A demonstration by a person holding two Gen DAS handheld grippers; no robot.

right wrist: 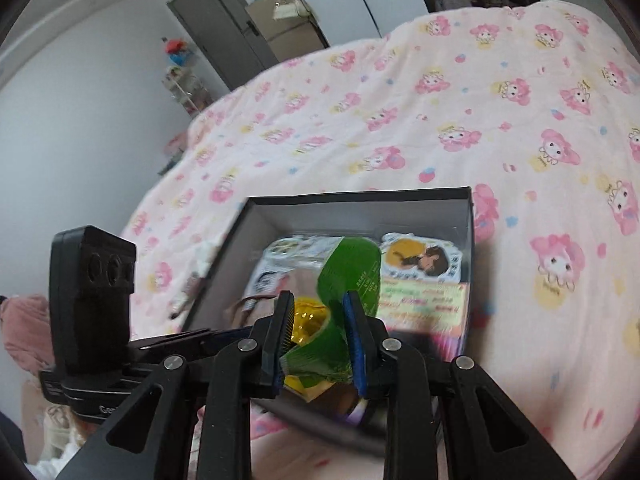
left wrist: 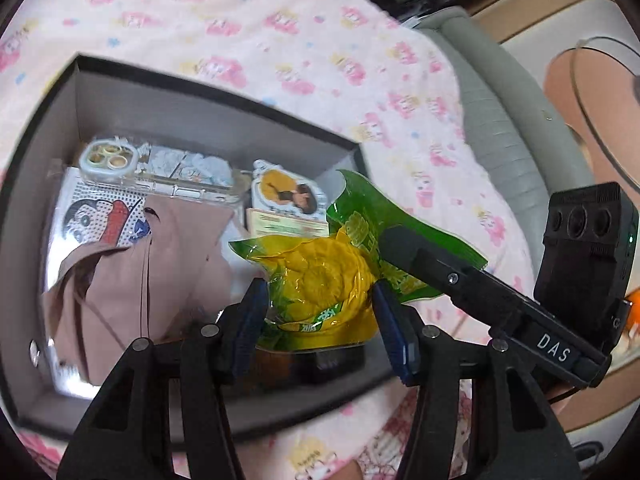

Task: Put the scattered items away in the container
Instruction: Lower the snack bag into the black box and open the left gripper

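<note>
Pink cartoon-print bedspread (right wrist: 460, 128) under us | left gripper (left wrist: 320, 300) half open, we pinch the yellow-green snack bag (left wrist: 320, 280) between its pads | right gripper (right wrist: 316, 332) narrower, we clamp the bag's green end | open grey box (right wrist: 360, 208) just ahead, below the bag

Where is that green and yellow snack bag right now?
The snack bag is held by both grippers over the near right part of the black box, above the pink cloth and cards.

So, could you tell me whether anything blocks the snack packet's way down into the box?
Nothing visible does. Both grippers, left and right, hold the snack packet over the open box; only items already packed lie below.
</note>
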